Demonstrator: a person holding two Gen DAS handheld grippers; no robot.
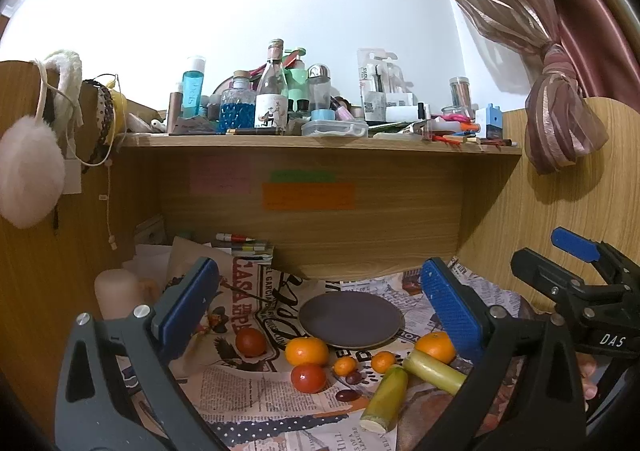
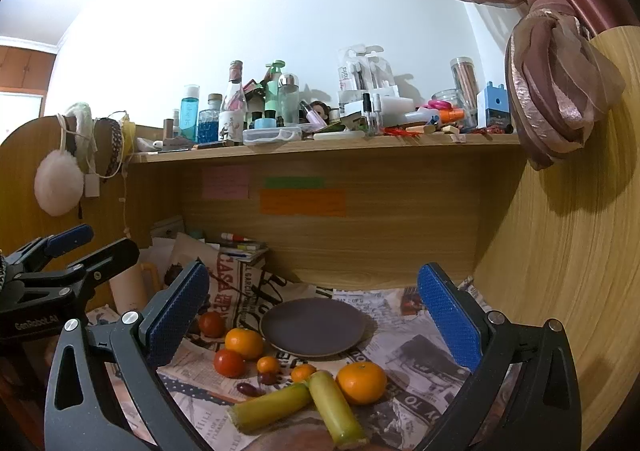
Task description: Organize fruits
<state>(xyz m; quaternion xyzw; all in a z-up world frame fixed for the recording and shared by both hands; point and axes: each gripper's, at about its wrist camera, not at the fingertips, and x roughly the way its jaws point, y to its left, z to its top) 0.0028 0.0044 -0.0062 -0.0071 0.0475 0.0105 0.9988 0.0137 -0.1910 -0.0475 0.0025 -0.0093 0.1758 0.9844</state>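
A dark round plate [image 1: 351,319] [image 2: 314,327] lies empty on newspaper. In front of it are two red tomatoes [image 1: 251,342] [image 1: 308,378], a big orange [image 1: 307,351], another big orange [image 1: 435,347] [image 2: 361,383], two small oranges [image 1: 345,366] [image 1: 383,362], two dark grapes [image 1: 346,395] and two yellow-green cane pieces [image 1: 386,397] [image 2: 336,407]. My left gripper [image 1: 320,283] [image 2: 96,245] hovers open above the fruit on the left side. My right gripper [image 2: 314,279] [image 1: 552,255] hovers open on the right side. Neither holds anything.
A wooden shelf [image 1: 320,141] crowded with bottles and boxes overhangs the back of the desk. A cream mug [image 1: 116,291] and stacked papers [image 1: 248,249] stand at the back left. Wooden side panels close in both sides, and a tied curtain [image 2: 556,91] hangs at right.
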